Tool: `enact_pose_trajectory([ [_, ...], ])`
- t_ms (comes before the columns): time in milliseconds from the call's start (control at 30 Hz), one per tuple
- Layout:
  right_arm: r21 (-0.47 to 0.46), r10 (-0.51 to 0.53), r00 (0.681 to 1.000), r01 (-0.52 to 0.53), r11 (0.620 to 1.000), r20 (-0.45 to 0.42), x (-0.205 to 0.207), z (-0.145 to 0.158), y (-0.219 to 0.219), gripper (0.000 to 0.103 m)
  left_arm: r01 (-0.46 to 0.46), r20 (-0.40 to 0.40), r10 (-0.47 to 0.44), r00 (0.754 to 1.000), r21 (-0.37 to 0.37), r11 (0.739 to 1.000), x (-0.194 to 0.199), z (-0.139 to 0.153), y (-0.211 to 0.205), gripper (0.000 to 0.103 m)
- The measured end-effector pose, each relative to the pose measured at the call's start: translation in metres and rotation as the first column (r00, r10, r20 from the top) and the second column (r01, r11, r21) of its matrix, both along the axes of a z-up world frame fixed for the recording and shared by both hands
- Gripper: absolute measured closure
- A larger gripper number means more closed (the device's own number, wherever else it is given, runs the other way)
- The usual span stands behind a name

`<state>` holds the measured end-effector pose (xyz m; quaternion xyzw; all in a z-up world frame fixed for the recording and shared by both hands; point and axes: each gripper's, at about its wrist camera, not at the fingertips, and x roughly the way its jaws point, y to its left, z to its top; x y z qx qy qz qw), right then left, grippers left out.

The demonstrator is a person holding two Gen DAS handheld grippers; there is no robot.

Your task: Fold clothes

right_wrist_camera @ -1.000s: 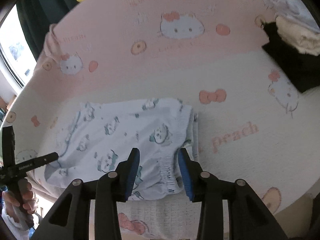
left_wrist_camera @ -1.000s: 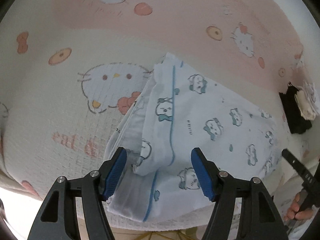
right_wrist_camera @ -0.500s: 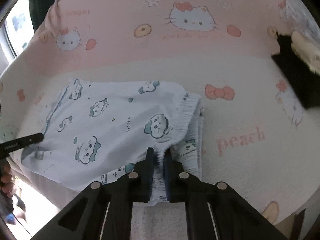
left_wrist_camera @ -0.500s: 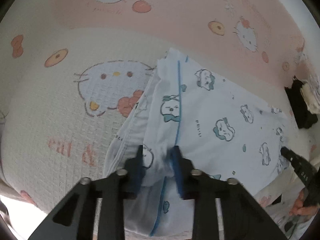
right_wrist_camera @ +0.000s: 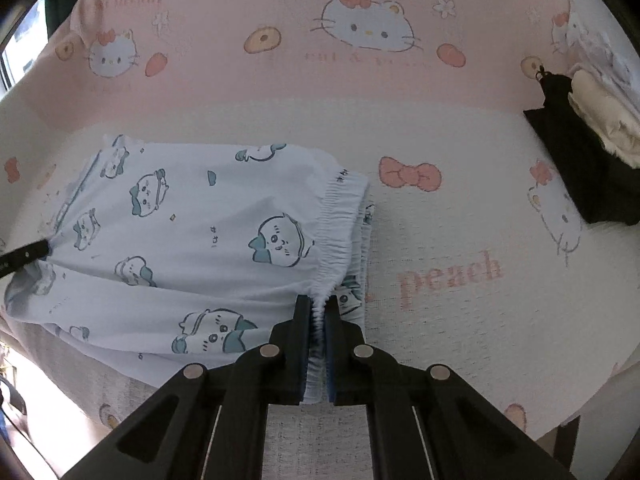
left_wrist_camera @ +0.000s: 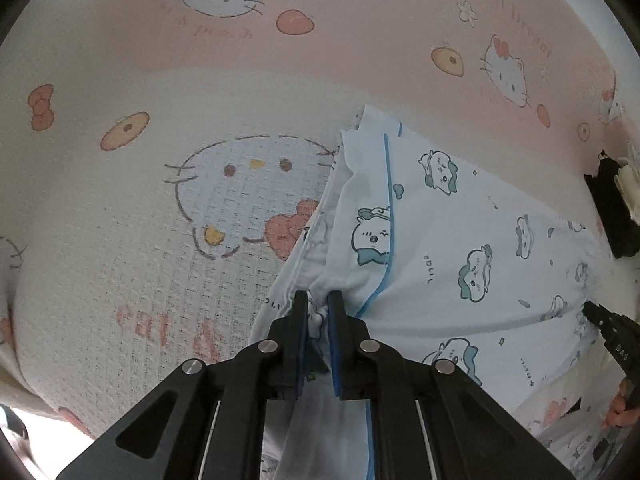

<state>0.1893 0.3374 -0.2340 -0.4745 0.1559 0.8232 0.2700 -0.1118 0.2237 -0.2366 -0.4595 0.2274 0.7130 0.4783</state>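
So in the left view, the left gripper (left_wrist_camera: 318, 306) was pinched on the hem end of the shorts (left_wrist_camera: 452, 248) lying on the bed (left_wrist_camera: 132, 208). Right view: right gripper (right_wrist_camera: 318, 310) clamped the waistband (right_wrist_camera: 340, 220). Bunched grabs might've missed a layer, so the fold could sag.
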Motion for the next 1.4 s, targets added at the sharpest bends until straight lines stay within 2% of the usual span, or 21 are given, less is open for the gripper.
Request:
enact_pose_trajectory([
  [100, 0.009, 0.002, 1.000, -0.002, 1.000, -0.004, -0.005, 0.001, -0.002, 0.099, -0.049, 0.059, 0.047, 0.997, 0.029, 0.998, -0.006, 0.006, -0.002, 0.094],
  [167, -0.008, -0.001, 1.000, 0.000, 1.000, -0.024, -0.003, 0.005, -0.002, 0.097, -0.090, 0.158, 0.078, 0.984, 0.071, 0.993, -0.015, 0.013, -0.008, 0.094],
  [233, -0.044, -0.011, 0.998, 0.008, 0.999, -0.061, 0.001, 0.011, 0.001, 0.093, -0.134, 0.296, 0.096, 0.950, 0.109, 0.985, -0.027, 0.020, -0.018, 0.094],
  [300, -0.045, -0.019, 0.996, 0.016, 0.999, -0.086, 0.005, 0.020, 0.002, 0.075, -0.182, 0.428, 0.106, 0.897, 0.139, 0.973, -0.038, 0.027, -0.028, 0.093],
  [333, -0.043, -0.023, 0.995, 0.019, 0.999, -0.096, 0.007, 0.024, 0.001, 0.056, -0.203, 0.481, 0.109, 0.870, 0.149, 0.968, -0.044, 0.030, -0.033, 0.093],
  [367, -0.028, -0.023, 0.995, 0.020, 0.999, -0.101, 0.010, 0.028, -0.001, 0.043, -0.213, 0.502, 0.112, 0.858, 0.148, 0.966, -0.047, 0.033, -0.035, 0.091],
  [433, 0.010, -0.009, 0.993, 0.010, 1.000, -0.115, 0.016, 0.038, -0.007, 0.042, -0.223, 0.509, 0.126, 0.851, 0.134, 0.966, -0.046, 0.041, -0.041, 0.078],
  [500, 0.027, 0.018, 0.993, -0.014, 1.000, -0.119, 0.023, 0.044, -0.014, 0.042, -0.218, 0.503, 0.117, 0.856, 0.147, 0.965, -0.043, 0.047, -0.050, 0.043],
  [533, 0.046, 0.031, 0.993, -0.026, 0.999, -0.114, 0.023, 0.048, -0.021, 0.041, -0.216, 0.501, 0.112, 0.858, 0.154, 0.964, -0.042, 0.049, -0.053, 0.038],
  [600, 0.081, 0.058, 0.994, -0.051, 0.995, -0.095, 0.024, 0.054, -0.028, 0.041, -0.209, 0.499, 0.106, 0.860, 0.155, 0.966, -0.040, 0.053, -0.056, 0.037],
  [767, 0.149, 0.140, 0.988, -0.130, 0.980, -0.061, 0.023, 0.067, -0.048, 0.041, -0.176, 0.445, 0.110, 0.889, 0.110, 0.978, -0.033, 0.039, -0.052, 0.037],
  [1000, 0.199, 0.201, 0.978, -0.188, 0.962, -0.049, 0.028, 0.078, -0.070, 0.040, -0.097, 0.309, 0.067, 0.949, 0.084, 0.992, -0.010, 0.047, -0.053, 0.037],
  [1167, 0.230, 0.243, 0.970, -0.236, 0.944, -0.005, 0.021, 0.077, -0.083, 0.038, 0.027, 0.116, -0.033, 0.993, 0.048, 0.998, 0.016, 0.054, -0.048, 0.037],
  [1300, 0.251, 0.267, 0.963, -0.268, 0.930, 0.041, 0.015, 0.071, -0.091, 0.038, 0.158, -0.017, -0.158, 0.987, 0.004, 0.987, 0.037, 0.053, -0.042, 0.037],
  [1367, 0.265, 0.279, 0.957, -0.289, 0.920, 0.075, 0.011, 0.067, -0.095, 0.038, 0.230, -0.099, -0.232, 0.968, -0.033, 0.973, 0.051, 0.049, -0.037, 0.037],
  [1400, 0.270, 0.286, 0.954, -0.300, 0.915, 0.093, 0.010, 0.064, -0.096, 0.038, 0.269, -0.155, -0.275, 0.949, -0.057, 0.961, 0.060, 0.047, -0.035, 0.037],
])
